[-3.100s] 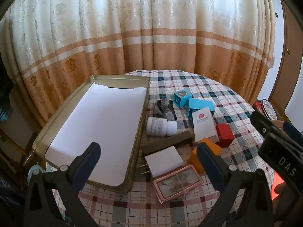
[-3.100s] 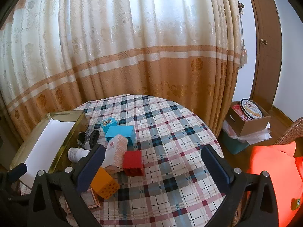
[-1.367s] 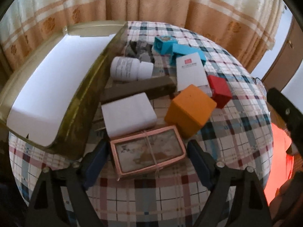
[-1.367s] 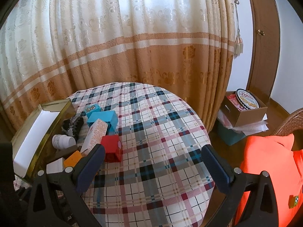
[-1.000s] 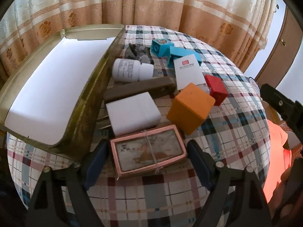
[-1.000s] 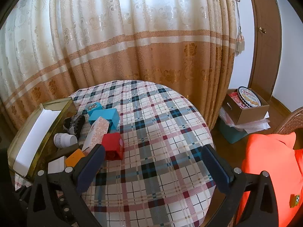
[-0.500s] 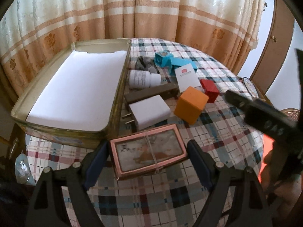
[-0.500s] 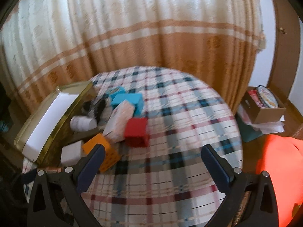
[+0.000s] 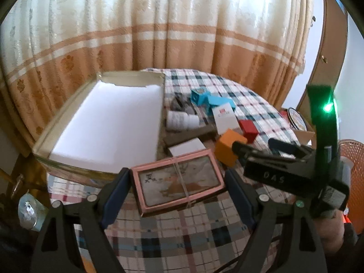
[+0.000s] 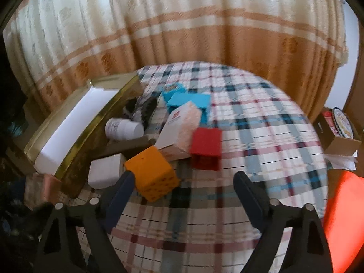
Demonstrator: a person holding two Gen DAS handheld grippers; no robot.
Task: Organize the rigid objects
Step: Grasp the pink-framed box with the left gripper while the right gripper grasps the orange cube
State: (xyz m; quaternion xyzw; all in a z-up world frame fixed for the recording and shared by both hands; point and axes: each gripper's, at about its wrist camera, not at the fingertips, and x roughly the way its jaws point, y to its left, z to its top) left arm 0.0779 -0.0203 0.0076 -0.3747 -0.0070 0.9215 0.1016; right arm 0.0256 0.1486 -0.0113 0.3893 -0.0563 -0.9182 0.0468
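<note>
Now a flat pink-framed rectangular box point(image 9: 178, 180), bound across its middle by a thin elastic band, is pinched between the jaws of the left gripper point(image 9: 177, 190) and held clear above the round counter in its plaid cloth point(image 9: 186, 234). Its long axis is laid crosswise from pad to pad, the short ends pressed by the blue pads, and its printed face is turned upward and tilted slightly toward the camera. A worn, greyish picture is seen under the band. Behind it, the open gold-rimmed tin tray with a white lining point(image 9: 41, 144) is set at the counter's left edge.

The jaws of the right gripper point(image 10: 182, 182) have just been closing, yet are held spread with nothing between them; only cloth is seen there. The orange cardboard cube with small holes point(image 10: 151, 173) is found just beside its left pad, and the red cube point(image 10: 206, 144) lies farther back. The right-wrist view is blurred.
</note>
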